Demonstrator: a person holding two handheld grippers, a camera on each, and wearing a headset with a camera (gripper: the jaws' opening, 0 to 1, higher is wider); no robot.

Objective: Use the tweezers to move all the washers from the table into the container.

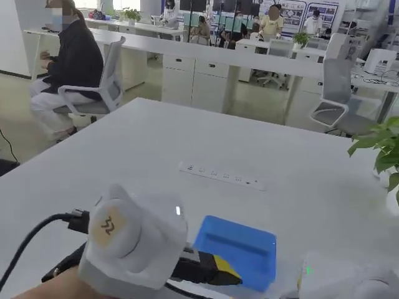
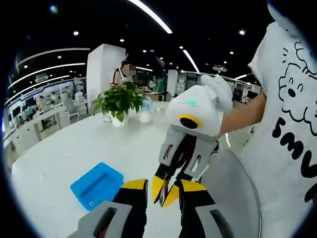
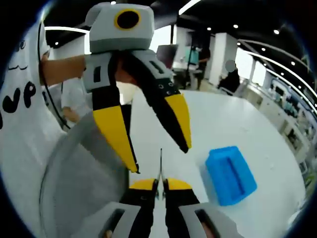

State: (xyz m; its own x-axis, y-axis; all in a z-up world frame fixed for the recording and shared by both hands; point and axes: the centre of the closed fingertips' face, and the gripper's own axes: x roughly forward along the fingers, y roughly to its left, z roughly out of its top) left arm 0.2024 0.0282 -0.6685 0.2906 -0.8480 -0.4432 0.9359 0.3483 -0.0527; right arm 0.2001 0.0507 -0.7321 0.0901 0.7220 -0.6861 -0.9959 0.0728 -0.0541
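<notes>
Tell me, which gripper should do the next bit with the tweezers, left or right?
Right, most likely. The right gripper is shut on the thin tweezers, which point forward, and the blue container sits close by. The left gripper has open jaws holding nothing.

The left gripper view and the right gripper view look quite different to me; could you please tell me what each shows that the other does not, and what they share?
Left gripper view: the right gripper seen from the front with its jaws closed together, a potted plant at the far side of the table, and a standing person behind it.
Right gripper view: the left gripper with its jaws spread wide, and the thin tweezers pinched between this view's own jaws.
Shared: the blue container, the white table and the wearer's white printed shirt.
</notes>
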